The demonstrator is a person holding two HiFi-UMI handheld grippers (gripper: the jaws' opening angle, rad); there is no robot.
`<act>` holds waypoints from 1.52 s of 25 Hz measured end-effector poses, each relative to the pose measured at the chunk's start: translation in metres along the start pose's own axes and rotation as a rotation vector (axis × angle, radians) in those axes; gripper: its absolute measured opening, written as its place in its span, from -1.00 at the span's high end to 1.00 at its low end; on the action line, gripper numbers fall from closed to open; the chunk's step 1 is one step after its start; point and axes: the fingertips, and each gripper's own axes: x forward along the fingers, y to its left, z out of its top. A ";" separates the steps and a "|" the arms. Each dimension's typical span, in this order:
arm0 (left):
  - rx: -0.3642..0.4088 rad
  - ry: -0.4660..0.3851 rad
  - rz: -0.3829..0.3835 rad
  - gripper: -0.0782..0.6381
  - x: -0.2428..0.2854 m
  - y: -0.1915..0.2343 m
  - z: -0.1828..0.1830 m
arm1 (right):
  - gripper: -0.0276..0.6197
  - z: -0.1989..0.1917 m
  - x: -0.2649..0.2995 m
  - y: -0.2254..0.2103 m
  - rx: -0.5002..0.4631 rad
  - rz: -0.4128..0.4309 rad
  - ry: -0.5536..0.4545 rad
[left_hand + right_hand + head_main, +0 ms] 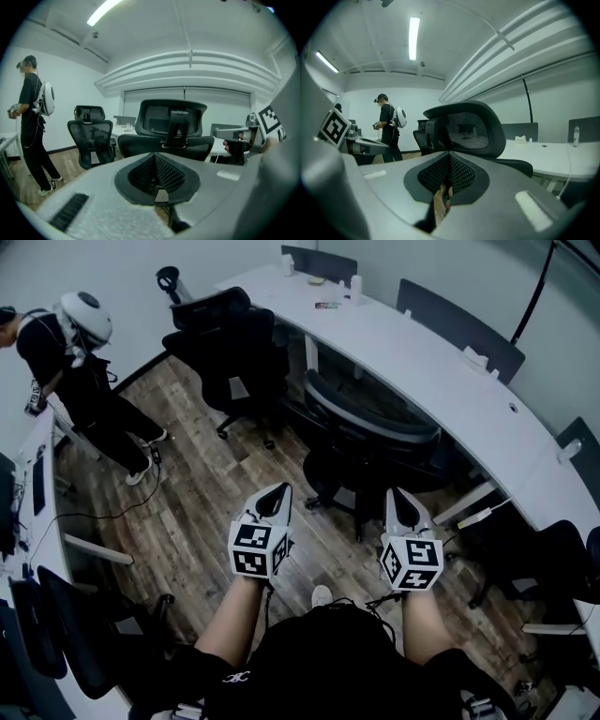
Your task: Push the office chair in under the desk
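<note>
A black mesh office chair (pixel 373 439) stands right in front of me, its back toward me and its seat close to the curved white desk (pixel 450 371). My left gripper (pixel 277 493) and right gripper (pixel 401 497) are held side by side a short way behind the chair's back, both shut with nothing between the jaws. In the left gripper view the chair (pixel 171 123) fills the middle beyond the shut left gripper (pixel 157 165). From the right gripper view, its headrest (pixel 466 127) looms just past the shut right gripper (pixel 449 163). Neither gripper touches the chair.
A second black chair (pixel 230 343) stands to the far left by the desk's end. A person (pixel 80 381) in black with a white backpack stands at the left. More chairs sit at the lower left (pixel 66 638) and right (pixel 548 563). Wood floor lies between.
</note>
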 end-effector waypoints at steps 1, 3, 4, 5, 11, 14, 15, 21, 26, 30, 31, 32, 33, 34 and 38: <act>0.020 0.003 -0.002 0.76 0.005 0.000 0.003 | 0.89 0.000 0.002 -0.003 0.006 0.006 0.004; 0.072 0.011 -0.003 0.75 0.014 0.002 0.010 | 0.89 0.003 0.004 -0.010 0.009 0.017 0.009; 0.108 0.017 -0.002 0.72 0.019 0.002 0.012 | 0.89 0.003 0.004 -0.014 -0.005 0.020 0.011; 0.151 0.024 0.000 0.67 0.023 0.003 0.014 | 0.89 0.004 0.003 -0.019 -0.028 0.020 0.015; 0.392 0.086 -0.059 0.43 0.051 0.005 0.016 | 0.89 0.009 -0.006 -0.063 -0.151 -0.014 0.040; 0.493 0.101 -0.097 0.31 0.069 0.012 0.022 | 0.85 0.010 -0.006 -0.079 -0.254 -0.014 0.079; 0.526 0.107 -0.114 0.26 0.077 0.014 0.023 | 0.79 0.008 -0.004 -0.084 -0.288 -0.008 0.106; 0.798 0.201 -0.252 0.01 0.126 0.031 0.025 | 0.37 -0.007 0.012 -0.106 -0.402 0.024 0.239; 0.928 0.273 -0.343 0.00 0.166 0.062 0.025 | 0.22 -0.016 0.037 -0.114 -0.492 -0.003 0.323; 0.969 0.294 -0.378 0.00 0.195 0.082 0.028 | 0.17 -0.030 0.053 -0.119 -0.507 -0.041 0.396; 0.976 0.295 -0.381 0.00 0.201 0.086 0.029 | 0.16 -0.033 0.055 -0.120 -0.501 -0.046 0.410; 0.982 0.293 -0.384 0.00 0.207 0.089 0.029 | 0.13 -0.035 0.057 -0.121 -0.493 -0.050 0.417; 0.984 0.292 -0.392 0.01 0.211 0.091 0.029 | 0.12 -0.035 0.059 -0.121 -0.483 -0.053 0.421; 0.977 0.295 -0.410 0.01 0.214 0.091 0.029 | 0.10 -0.035 0.059 -0.122 -0.472 -0.053 0.424; 0.927 0.308 -0.494 0.07 0.219 0.092 0.027 | 0.09 -0.034 0.064 -0.124 -0.466 -0.048 0.415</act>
